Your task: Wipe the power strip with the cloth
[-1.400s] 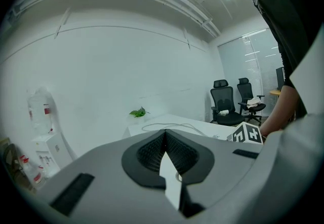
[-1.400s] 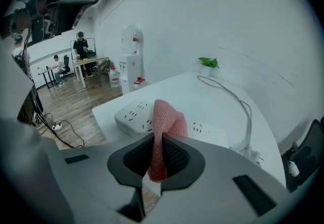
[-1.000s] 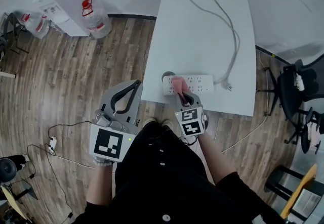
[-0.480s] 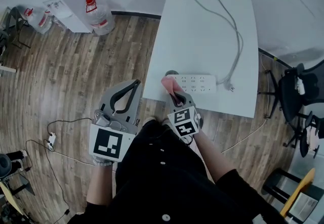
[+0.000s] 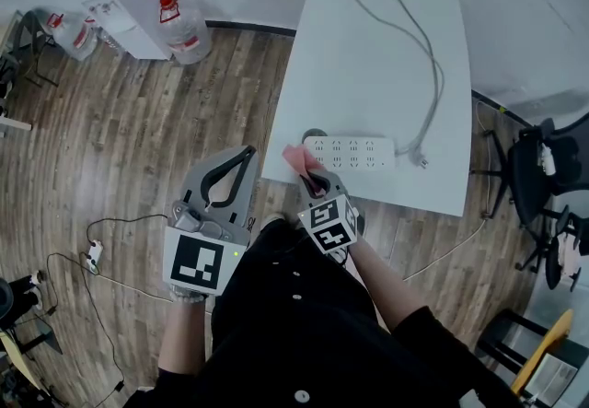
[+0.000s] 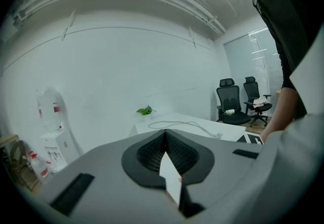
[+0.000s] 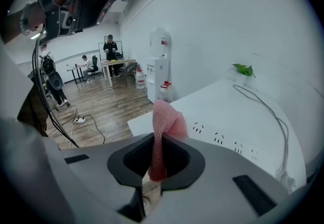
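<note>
The power strip (image 5: 354,154) lies on the white table (image 5: 368,75) close to its near edge, long axis running left to right across the person; its cord (image 5: 419,47) leaves the right end and loops toward the far side. The pink cloth (image 5: 295,157) stands pinched upright in the closed jaws of the right gripper (image 5: 311,178), just beside the strip's left end; whether it touches, I cannot tell. So the strip stretches away to the right of the cloth – a sweep along its length looks like the next move. The left gripper (image 5: 244,156) – jaws together, holding nothing – hangs off the table over the floor, farther away.
</note>
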